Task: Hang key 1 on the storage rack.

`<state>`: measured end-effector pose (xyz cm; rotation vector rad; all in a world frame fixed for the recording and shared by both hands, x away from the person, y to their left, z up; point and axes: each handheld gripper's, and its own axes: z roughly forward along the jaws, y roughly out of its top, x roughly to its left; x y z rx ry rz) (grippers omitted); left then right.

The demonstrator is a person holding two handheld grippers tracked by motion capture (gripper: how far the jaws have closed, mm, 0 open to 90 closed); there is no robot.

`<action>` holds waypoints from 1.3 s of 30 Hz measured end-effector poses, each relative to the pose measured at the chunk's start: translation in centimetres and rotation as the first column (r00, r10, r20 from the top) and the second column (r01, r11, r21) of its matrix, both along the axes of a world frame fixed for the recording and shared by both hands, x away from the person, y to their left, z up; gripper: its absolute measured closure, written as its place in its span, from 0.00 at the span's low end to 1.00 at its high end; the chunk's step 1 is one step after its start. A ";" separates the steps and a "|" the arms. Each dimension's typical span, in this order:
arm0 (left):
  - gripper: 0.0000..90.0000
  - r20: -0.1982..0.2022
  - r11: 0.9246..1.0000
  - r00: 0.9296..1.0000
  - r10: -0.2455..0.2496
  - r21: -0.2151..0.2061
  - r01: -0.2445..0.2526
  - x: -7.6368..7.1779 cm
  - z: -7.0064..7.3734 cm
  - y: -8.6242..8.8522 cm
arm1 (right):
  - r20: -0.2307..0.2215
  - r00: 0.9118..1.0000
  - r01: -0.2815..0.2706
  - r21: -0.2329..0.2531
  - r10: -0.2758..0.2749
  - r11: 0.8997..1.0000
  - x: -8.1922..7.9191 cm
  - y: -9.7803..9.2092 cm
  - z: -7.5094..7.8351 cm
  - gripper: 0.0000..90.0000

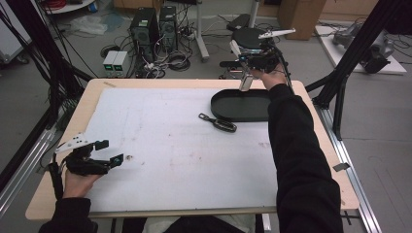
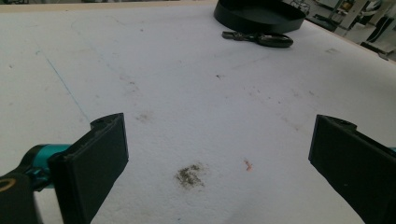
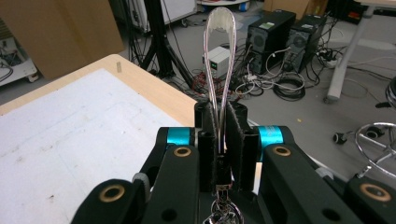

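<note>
white sheet covers the table [image 1: 184, 160], and places here are given from the black tray [image 1: 241, 106] at its far right. the right tool [image 1: 246, 81] hangs above the tray's far rim, jaws pressed together on a clear strap loop [image 3: 219, 70] with a metal ring at its base. a black key fob [image 1: 218, 123] lies flat just beside the tray's near left edge. well away from the tray, at the near left, the left tool [image 1: 109, 153] rests low with jaws wide apart and nothing between them. my guess: the strap is about to go into the tray, so the right tool must lower and let go.
</note>
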<state>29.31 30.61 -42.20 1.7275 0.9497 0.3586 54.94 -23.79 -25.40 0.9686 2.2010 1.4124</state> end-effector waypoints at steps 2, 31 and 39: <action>0.06 -0.002 1.000 1.000 -0.003 0.003 0.003 0.0 0.0 0.0 | 0.019 1.000 0.003 0.008 -0.003 1.000 0.4 0.0 0.0 0.93; 0.06 -0.009 1.000 1.000 0.001 0.012 0.000 0.1 -0.2 0.0 | 0.063 0.990 0.123 0.090 -0.129 0.988 2.9 0.1 -2.0 0.93; 0.06 -0.007 1.000 1.000 0.004 0.011 -0.004 0.0 -0.1 0.1 | 0.029 0.990 0.133 0.096 -0.136 0.987 3.0 0.1 -2.2 0.83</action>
